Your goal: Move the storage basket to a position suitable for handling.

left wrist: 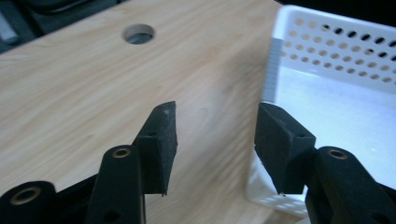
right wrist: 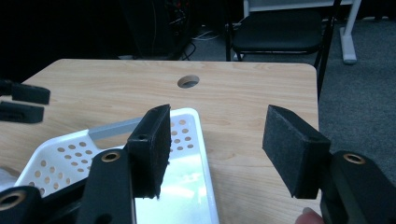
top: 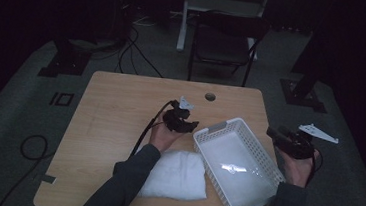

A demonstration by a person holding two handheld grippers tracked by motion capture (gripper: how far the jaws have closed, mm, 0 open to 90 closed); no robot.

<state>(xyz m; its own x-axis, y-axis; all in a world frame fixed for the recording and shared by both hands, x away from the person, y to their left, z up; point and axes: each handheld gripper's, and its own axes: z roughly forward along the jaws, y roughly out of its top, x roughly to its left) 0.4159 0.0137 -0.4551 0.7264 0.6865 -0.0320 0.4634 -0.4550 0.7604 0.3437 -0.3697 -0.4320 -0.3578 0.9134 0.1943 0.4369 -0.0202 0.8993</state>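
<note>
While the white basket [top: 236,163] sits empty at the right of the desk [top: 120,107], with the folded white cloth [top: 177,175] just left of it, we hover our left gripper [top: 189,125], jaws apart and empty, by its far corner. Our right gripper [top: 282,137] waits released. Next, we judge, comes gripping the cloth.

White cloth [top: 177,175]: near-left part hidden under the person's left sleeve [top: 124,183]. Basket [left wrist: 327,56] cut off by the left gripper view's right edge. Chair [top: 226,41] top lost in darkness. Floor cables [top: 135,48] too dim to trace.
</note>
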